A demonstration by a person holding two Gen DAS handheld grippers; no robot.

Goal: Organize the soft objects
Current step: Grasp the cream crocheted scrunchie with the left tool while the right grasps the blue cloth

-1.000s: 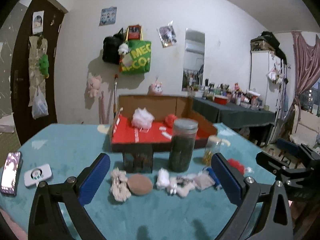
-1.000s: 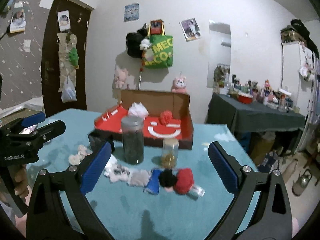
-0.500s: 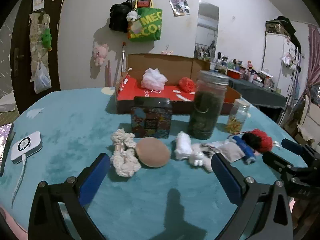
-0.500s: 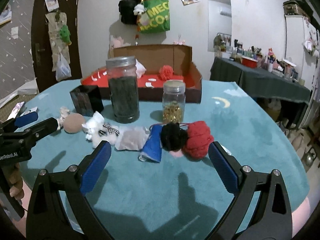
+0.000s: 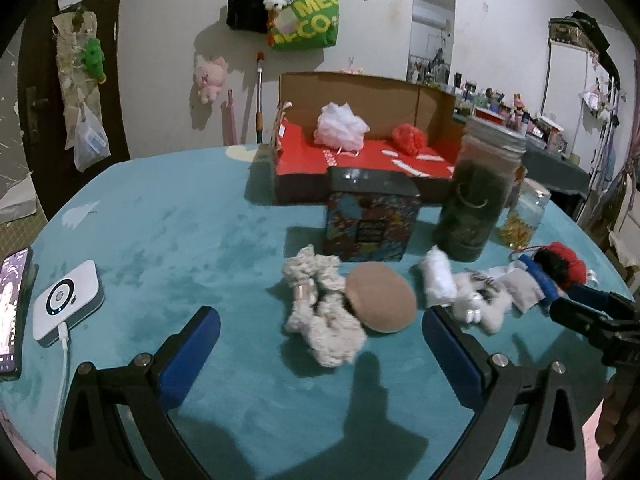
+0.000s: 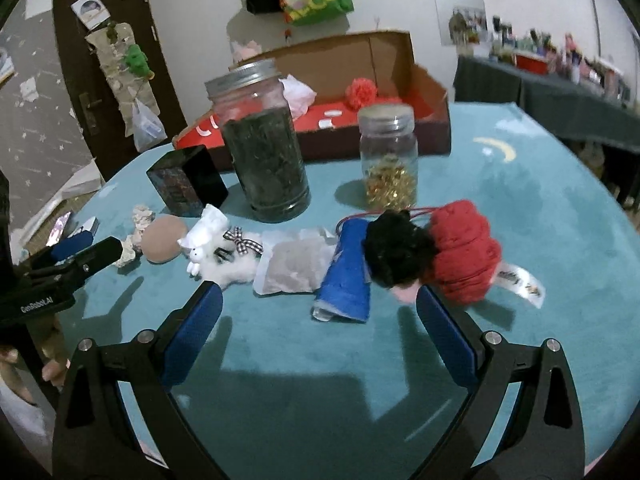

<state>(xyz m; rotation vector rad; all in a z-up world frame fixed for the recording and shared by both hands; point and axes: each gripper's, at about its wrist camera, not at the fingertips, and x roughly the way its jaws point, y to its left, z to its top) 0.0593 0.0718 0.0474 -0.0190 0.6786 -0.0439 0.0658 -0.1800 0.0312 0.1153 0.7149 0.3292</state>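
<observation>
A row of soft objects lies on the teal table: a cream knotted rope (image 5: 322,312), a tan round sponge (image 5: 380,303), a white plush (image 6: 224,258), a grey cloth (image 6: 294,266), a blue roll (image 6: 350,272), a black pompom (image 6: 398,250) and a red pompom (image 6: 464,250). My left gripper (image 5: 320,344) is open and empty, just short of the rope and sponge. My right gripper (image 6: 318,320) is open and empty, just short of the blue roll. A cardboard box (image 5: 360,156) with a red floor holds a white mesh puff (image 5: 340,126) and a red puff (image 5: 408,140).
A tall dark-filled jar (image 6: 264,148), a small jar of gold bits (image 6: 390,160) and a patterned tin (image 5: 370,216) stand between the row and the box. A white device (image 5: 66,302) and a phone (image 5: 12,312) lie at the left edge.
Both grippers have dropped lower and moved in toward the row of soft objects, which now looks larger and closer. Nothing on the table has moved.
</observation>
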